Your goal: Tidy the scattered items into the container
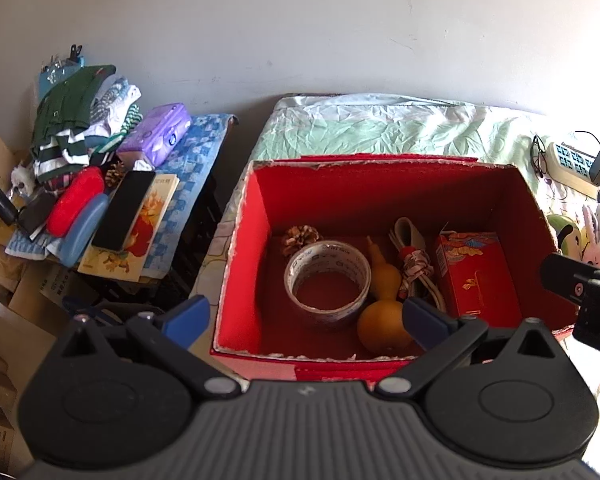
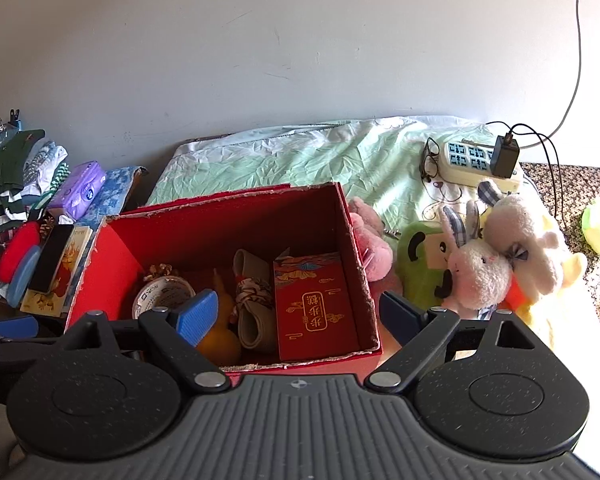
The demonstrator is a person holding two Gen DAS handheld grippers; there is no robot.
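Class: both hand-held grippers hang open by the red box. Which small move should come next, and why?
Probably swing the right hand-held gripper right toward the pink plush beside the red box. It is open and empty, and that toy lies nearest outside the box.

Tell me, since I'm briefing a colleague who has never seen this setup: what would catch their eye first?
The open red box in the middle of the bed, already holding a tape roll, a yellow gourd and a red packet. Next, the plush toys heaped to its right, and the cluttered pile of clothes and small items on the left. Both hand-held grippers, left and right, hover open and empty.
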